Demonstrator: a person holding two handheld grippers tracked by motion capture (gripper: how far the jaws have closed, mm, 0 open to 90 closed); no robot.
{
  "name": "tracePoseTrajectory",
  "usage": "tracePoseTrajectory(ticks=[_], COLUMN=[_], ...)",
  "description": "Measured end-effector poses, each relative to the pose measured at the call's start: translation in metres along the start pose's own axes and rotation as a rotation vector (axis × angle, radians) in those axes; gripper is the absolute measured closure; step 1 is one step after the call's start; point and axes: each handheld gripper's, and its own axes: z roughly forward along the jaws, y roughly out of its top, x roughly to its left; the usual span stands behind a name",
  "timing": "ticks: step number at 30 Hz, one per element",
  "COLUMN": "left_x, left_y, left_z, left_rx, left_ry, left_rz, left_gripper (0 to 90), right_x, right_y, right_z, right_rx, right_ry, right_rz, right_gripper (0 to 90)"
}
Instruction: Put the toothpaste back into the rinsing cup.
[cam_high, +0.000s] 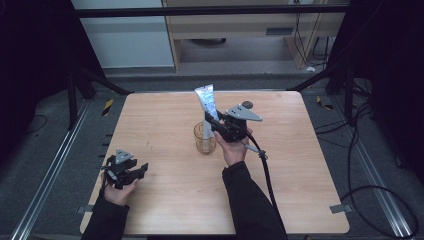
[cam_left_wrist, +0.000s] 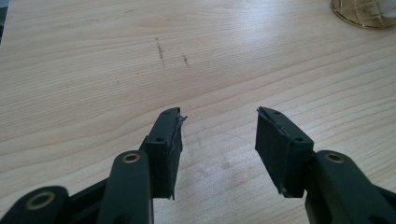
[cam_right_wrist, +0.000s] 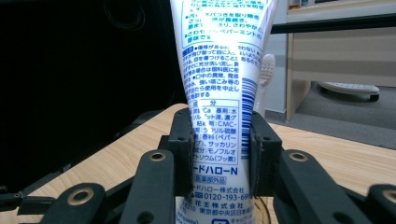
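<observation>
A: From above we see a wooden table (cam_high: 170, 200) on grey carpet; our right gripper (cam_high: 212, 121) clamps the toothpaste tube (cam_high: 207, 107) upright over the glass cup (cam_high: 204, 140).

B: Left gripper (cam_left_wrist: 219, 123): jaws apart, empty, above bare wood. Right gripper view: pads (cam_right_wrist: 184, 140) squeeze the tube (cam_right_wrist: 219, 93).

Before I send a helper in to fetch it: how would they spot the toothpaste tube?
Start at the wooden table and find the clear glass cup near its middle. The toothpaste tube rises upright from it, clamped by the right gripper. It is white with blue print, the tallest thing there.
</observation>
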Motion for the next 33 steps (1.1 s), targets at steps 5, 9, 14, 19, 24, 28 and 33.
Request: tracePoseTrajectory(ticks=[5,9,14,19,24,28,33], left_x=[0.0,0.0,0.0,0.001,0.001,0.001,0.001], left_y=[0.0,0.0,0.0,-0.001,-0.001,-0.001,-0.001], left_z=[0.0,0.0,0.0,0.0,0.001,0.001,0.001], left_rx=[0.001,0.0,0.003,0.003,0.005,0.005,0.006], left_ry=[0.001,0.002,0.003,0.002,0.003,0.003,0.003], left_rz=[-0.001,-0.002,-0.002,-0.003,-0.002,-0.003,-0.003], left_gripper=[50.2,50.2,50.2,50.2,50.1,50.1,50.2], right_x=[0.002,0.001,0.001,0.0,0.001,0.002,0.002], right_y=[-0.004,-0.007,-0.012,-0.018,-0.023,-0.027,-0.032], right_z=[0.012,0.019,0.027,0.033,0.038,0.042,0.047], right_rx=[-0.018,-0.031,-0.031,-0.019,-0.007,0.001,0.016], right_ry=[0.003,0.007,0.011,0.014,0.022,0.027,0.036], right_rz=[-0.004,0.001,-0.006,-0.017,-0.027,-0.031,-0.037], right_gripper=[68.1,68.1,68.1,68.2,68.2,68.3,68.2])
